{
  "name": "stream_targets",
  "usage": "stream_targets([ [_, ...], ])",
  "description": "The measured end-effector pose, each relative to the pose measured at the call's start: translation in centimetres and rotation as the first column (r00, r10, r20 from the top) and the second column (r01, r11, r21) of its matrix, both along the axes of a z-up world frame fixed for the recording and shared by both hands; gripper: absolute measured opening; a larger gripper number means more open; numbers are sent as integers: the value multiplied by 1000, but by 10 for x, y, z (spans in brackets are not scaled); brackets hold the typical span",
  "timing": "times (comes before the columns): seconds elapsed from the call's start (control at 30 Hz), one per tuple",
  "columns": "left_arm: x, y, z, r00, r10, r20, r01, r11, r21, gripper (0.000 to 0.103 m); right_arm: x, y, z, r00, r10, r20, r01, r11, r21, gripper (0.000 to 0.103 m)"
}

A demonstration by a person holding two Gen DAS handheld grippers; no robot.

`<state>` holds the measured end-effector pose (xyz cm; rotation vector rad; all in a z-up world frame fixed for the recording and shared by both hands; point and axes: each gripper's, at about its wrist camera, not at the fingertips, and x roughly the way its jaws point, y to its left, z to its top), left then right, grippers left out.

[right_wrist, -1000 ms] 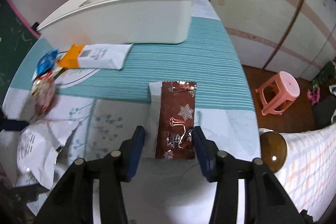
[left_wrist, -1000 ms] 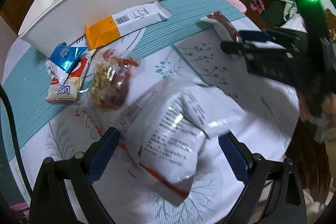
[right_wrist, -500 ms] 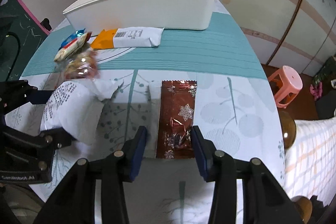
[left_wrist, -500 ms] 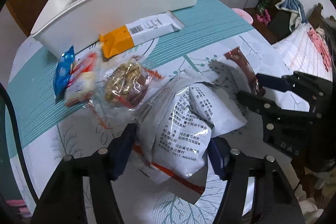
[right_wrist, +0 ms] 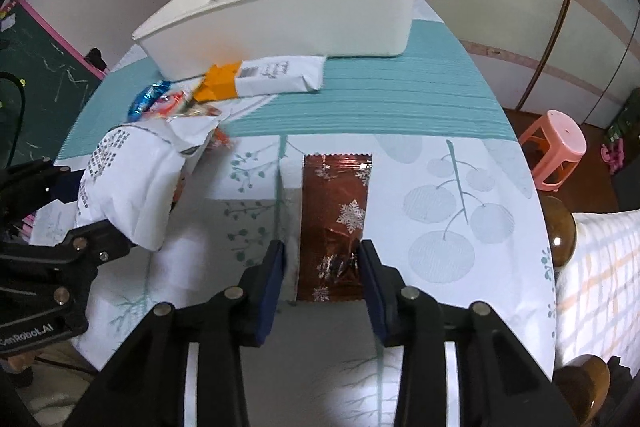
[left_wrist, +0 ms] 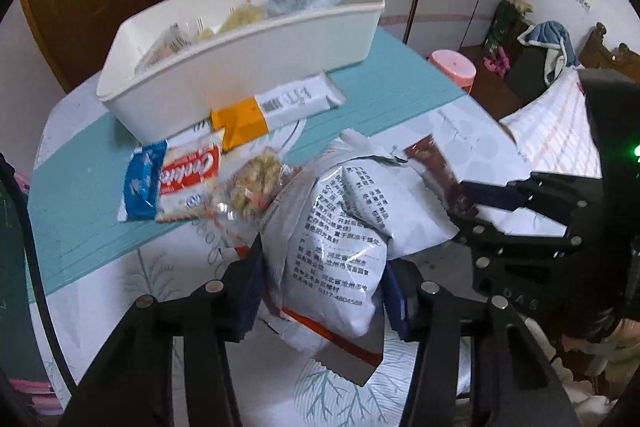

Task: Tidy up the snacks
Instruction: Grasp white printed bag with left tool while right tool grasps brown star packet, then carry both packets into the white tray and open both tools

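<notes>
A white printed snack bag (left_wrist: 332,239) sits between the pads of my left gripper (left_wrist: 322,287), raised off the tablecloth; the jaws are closing and both pads press its sides. In the right wrist view the same bag (right_wrist: 120,187) hangs in the left gripper (right_wrist: 94,207). A brown foil packet with snowflakes (right_wrist: 334,195) lies flat between the pads of my right gripper (right_wrist: 323,275), whose jaws are closing against its near end. The left wrist view shows that packet (left_wrist: 430,163) in the right gripper (left_wrist: 464,211). A white bin (left_wrist: 240,67) holding several snacks stands at the back.
An orange-and-white packet (left_wrist: 276,107) lies against the bin. A blue packet (left_wrist: 140,183), a red-and-white cracker packet (left_wrist: 188,179) and a clear bag of nuts (left_wrist: 256,183) lie left of the white bag. A pink stool (right_wrist: 560,143) and a checked bed cover (right_wrist: 600,287) are past the table's right edge.
My left jaws narrowed from wide apart onto the white bag and raised it. My right gripper drew the brown packet off the teal stripe toward the near edge, jaws narrowing slightly.
</notes>
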<state>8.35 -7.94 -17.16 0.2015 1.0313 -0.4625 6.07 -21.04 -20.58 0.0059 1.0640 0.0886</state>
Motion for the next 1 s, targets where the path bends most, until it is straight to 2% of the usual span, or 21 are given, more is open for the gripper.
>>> stream_targets([
  [0.13,-4,1,21,999,4,48,-3,1000,-19,50,-3,5,9,1000,13,11,-13,1000,28,36],
  [0.37,7,16,74,992,53,113,-43,994,-96,50,5,11,40,998,17,64,-23,995,98,36],
  [0.53,18,24,123,970,91,225,-67,991,-112,50,23,14,77,991,22,135,-40,990,134,36],
  [0.67,43,27,163,949,140,284,-114,988,-104,50,46,15,116,977,18,212,-53,986,159,36],
  [0.8,78,33,198,933,195,303,-162,978,-131,50,70,17,158,952,26,305,-67,990,126,36],
  [0.9,101,37,222,912,227,341,-191,972,-138,50,89,12,184,939,15,344,-60,991,120,36],
  [1.0,123,37,237,902,245,356,-212,969,-130,50,111,5,203,931,-6,365,-36,994,106,37],
])
